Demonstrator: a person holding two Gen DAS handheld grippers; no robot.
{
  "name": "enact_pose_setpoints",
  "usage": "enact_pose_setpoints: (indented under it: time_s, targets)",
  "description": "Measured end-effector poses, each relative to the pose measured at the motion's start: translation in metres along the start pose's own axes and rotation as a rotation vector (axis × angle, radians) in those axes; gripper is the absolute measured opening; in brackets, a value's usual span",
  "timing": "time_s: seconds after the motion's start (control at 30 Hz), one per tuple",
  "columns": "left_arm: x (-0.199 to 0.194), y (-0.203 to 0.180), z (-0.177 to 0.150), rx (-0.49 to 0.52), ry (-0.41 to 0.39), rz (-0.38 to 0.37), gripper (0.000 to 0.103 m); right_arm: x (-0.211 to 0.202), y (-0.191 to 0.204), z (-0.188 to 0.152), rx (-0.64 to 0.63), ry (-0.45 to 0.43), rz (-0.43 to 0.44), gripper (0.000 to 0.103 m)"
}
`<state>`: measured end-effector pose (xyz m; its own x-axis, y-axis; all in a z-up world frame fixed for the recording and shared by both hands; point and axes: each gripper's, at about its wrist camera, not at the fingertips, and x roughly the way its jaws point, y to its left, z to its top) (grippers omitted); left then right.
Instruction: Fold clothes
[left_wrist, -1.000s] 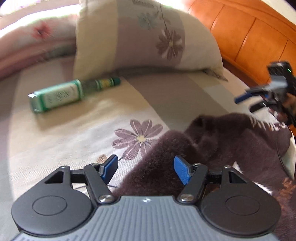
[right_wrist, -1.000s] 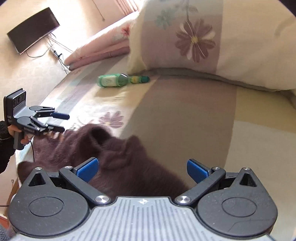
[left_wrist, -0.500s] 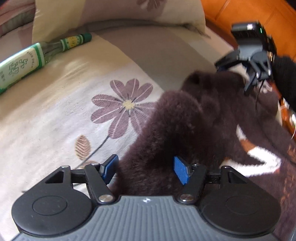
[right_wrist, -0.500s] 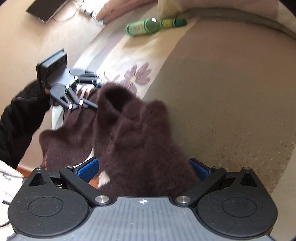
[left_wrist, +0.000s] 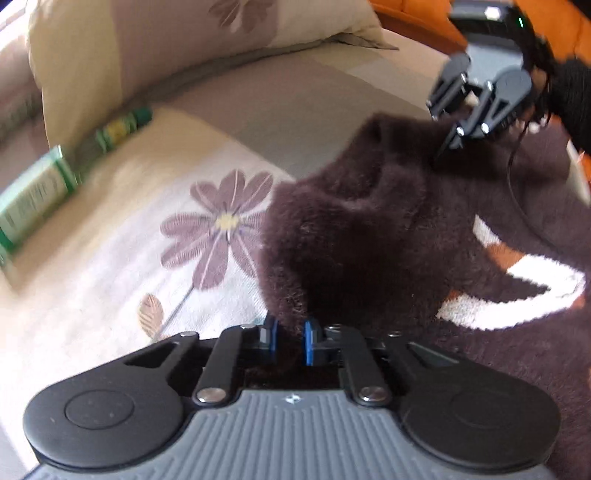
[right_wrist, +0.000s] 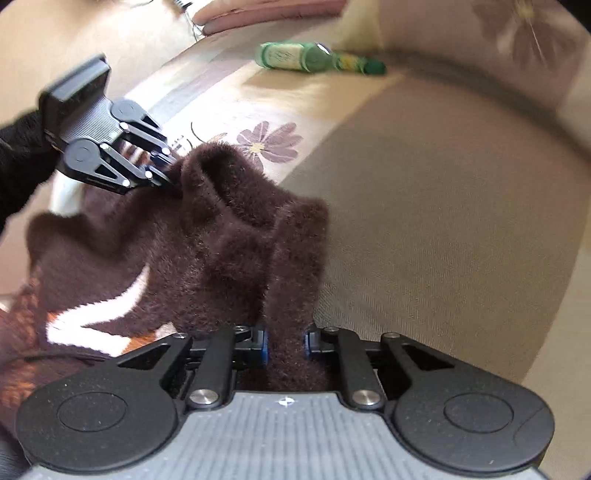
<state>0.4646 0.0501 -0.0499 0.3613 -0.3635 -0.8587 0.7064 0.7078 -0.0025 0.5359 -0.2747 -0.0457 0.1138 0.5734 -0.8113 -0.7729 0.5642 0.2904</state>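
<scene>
**Both grippers clamp the sweater**

Since the earlier frame, both pairs of jaws have closed on fuzzy folds. The brown sweater (left_wrist: 388, 229) lies on the bedspread (left_wrist: 110, 266), frame right. The left gripper (left_wrist: 290, 341) and right gripper (right_wrist: 286, 343) each pinch it. A green bottle (right_wrist: 303, 57), contents unclear, lies upper left.

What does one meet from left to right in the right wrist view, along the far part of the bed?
Other hand-held gripper → flower print → green bottle → pillow.
</scene>
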Motion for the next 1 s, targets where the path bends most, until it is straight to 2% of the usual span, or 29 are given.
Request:
enact_pose_setpoints:
  time_s: [0.1, 0.2, 0.3, 0.4, 0.43, 0.5, 0.6, 0.7, 0.8, 0.87, 1.0]
  targets:
    - [-0.013, 0.007, 0.006, -0.033, -0.044, 0.06, 0.01, -0.013, 0.006, 0.013, -0.05, -0.06, -0.083, 0.017]
    - [-0.028, 0.024, 0.019, -0.096, -0.111, 0.167, 0.01, -0.036, 0.005, 0.03, -0.054, -0.152, -0.164, 0.016]
    - [-0.039, 0.042, 0.038, -0.159, -0.186, 0.259, 0.009, -0.054, -0.001, 0.054, -0.047, -0.235, -0.244, 0.016]
    - [-0.039, 0.057, 0.052, -0.216, -0.227, 0.322, 0.009, -0.048, -0.007, 0.076, 0.0, -0.308, -0.355, 0.017]
    - [-0.037, 0.06, 0.054, -0.237, -0.229, 0.335, 0.015, -0.044, -0.011, 0.081, 0.026, -0.335, -0.397, 0.019]
    - [-0.037, 0.065, 0.052, -0.281, -0.242, 0.357, 0.024, -0.031, -0.018, 0.088, 0.106, -0.326, -0.418, 0.026]
    - [-0.047, 0.065, 0.04, -0.3, -0.263, 0.362, 0.033, -0.029, -0.009, 0.077, 0.1, -0.334, -0.433, 0.032]
    - [-0.061, 0.062, 0.025, -0.338, -0.26, 0.368, 0.042, -0.047, 0.007, 0.055, 0.122, -0.363, -0.439, 0.036]
    - [-0.076, 0.054, 0.007, -0.417, -0.232, 0.299, 0.042, -0.08, 0.028, 0.024, 0.187, -0.414, -0.373, 0.042]
    - [-0.083, 0.039, -0.006, -0.451, -0.201, 0.243, 0.043, -0.094, 0.053, -0.001, 0.223, -0.417, -0.351, 0.047]
    - [-0.096, -0.008, -0.031, -0.455, -0.109, 0.149, 0.058, -0.107, 0.097, -0.058, 0.284, -0.355, -0.314, 0.055]
